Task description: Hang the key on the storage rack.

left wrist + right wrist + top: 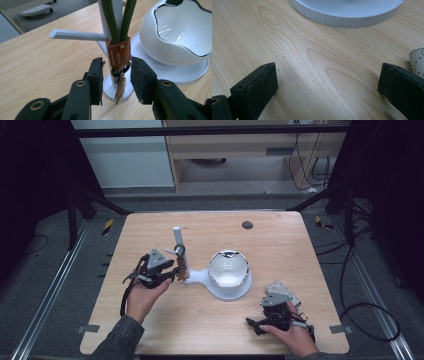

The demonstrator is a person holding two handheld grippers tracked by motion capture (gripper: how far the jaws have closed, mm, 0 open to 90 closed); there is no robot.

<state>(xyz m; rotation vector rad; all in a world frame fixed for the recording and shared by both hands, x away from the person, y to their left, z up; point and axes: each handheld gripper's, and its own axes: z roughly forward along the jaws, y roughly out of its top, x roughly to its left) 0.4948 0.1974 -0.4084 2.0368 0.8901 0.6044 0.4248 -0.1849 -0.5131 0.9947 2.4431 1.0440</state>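
High view: a wooden table (280,245) carries a white stand (178,240) whose round base joins a wider disc holding a white bowl (228,268) with a wavy, chrome-edged rim. The left gripper (172,270), held in the person's left hand (145,295), sits just left of the stand's post, its tips at the keyring hanging there. The right gripper (255,324), in the right hand (292,335), rests low near the table's front right corner, beside a pale dotted cloth (284,290). In the left gripper view, a green cord (117,20) hangs doubled down the post, gathered by a brown leather tab (120,53), beneath which a dark ring and a small brass-coloured key (120,88) dangle. The tab and key lie right between the two black jaws, which stand partly apart on either side; the right jaw is about touching the ring's edge, the left one a little clear. A white peg (77,35) sticks out sideways from the post just above the left jaw. In the right gripper view, the jaws are spread wide over bare wood, with the ribbed edge of the disc (347,17) ahead and the cloth's corner (417,62) just beside the right-hand jaw.
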